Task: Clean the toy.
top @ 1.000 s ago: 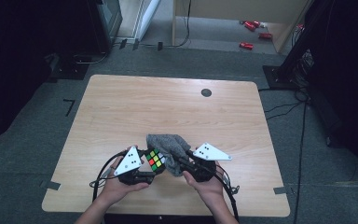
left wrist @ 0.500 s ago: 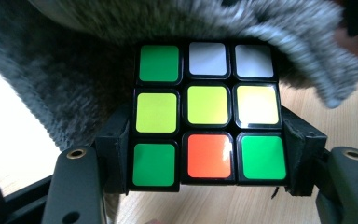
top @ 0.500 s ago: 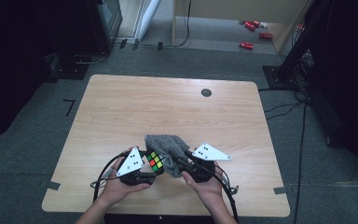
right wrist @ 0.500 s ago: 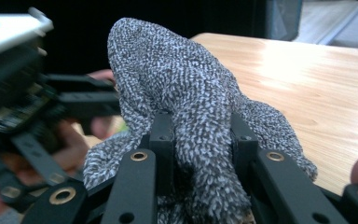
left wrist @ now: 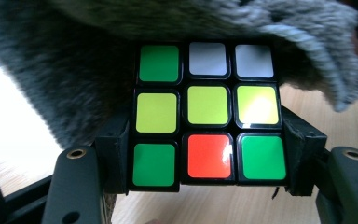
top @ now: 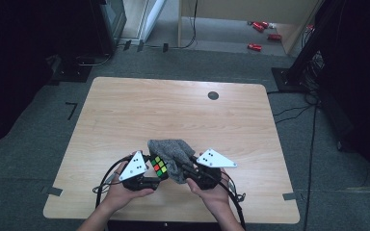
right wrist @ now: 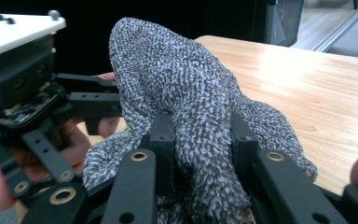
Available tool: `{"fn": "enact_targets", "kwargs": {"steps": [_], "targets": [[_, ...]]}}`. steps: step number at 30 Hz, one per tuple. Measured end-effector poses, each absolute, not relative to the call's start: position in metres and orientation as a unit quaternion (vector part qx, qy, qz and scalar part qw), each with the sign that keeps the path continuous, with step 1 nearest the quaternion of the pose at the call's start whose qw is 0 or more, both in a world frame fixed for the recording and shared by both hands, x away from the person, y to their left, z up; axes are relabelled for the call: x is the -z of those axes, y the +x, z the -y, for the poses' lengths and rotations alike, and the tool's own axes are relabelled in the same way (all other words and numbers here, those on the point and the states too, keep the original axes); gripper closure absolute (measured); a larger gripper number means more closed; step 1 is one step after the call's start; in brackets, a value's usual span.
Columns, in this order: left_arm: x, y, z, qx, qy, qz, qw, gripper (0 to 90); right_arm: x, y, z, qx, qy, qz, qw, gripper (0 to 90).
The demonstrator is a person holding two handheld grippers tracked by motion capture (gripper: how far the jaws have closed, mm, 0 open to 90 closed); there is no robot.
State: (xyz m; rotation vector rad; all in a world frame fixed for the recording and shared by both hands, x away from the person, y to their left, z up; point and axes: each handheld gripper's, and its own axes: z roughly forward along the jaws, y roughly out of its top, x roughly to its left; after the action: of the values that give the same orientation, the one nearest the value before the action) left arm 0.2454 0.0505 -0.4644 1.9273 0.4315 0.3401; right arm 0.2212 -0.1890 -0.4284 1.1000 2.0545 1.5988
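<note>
A puzzle cube [top: 158,167] with green, yellow, red and white tiles sits between the jaws of my left gripper [top: 150,172], which is shut on the cube [left wrist: 207,116] at both sides. A grey knitted cloth [top: 173,153] drapes over the cube's far side. My right gripper [top: 189,169] is shut on a fold of that cloth [right wrist: 200,126], pinched between its two black jaws. In the right gripper view the left gripper [right wrist: 86,105] shows at the left, against the cloth. Both grippers are held close together over the near middle of the wooden table [top: 173,110].
A small dark round disc [top: 213,95] lies on the table at the far right. Black cables trail from both grippers near the front edge. Dark equipment stands around the table on the grey carpet, and red items [top: 255,46] lie on the floor beyond.
</note>
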Motion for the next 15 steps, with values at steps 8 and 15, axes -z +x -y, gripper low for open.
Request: {"fn": "enact_targets", "kwargs": {"steps": [8,15], "targets": [[0.460,0.247,-0.056,-0.154,0.803,-0.187,0.545,34.3,0.438,0.228,0.194,-0.548,0.405,-0.716,0.152,70.4],[0.461,0.252,-0.061,-0.145,0.800,-0.200,0.547,34.3,0.432,0.224,0.191,-0.553,0.394,-0.718,0.150,70.4]]}}
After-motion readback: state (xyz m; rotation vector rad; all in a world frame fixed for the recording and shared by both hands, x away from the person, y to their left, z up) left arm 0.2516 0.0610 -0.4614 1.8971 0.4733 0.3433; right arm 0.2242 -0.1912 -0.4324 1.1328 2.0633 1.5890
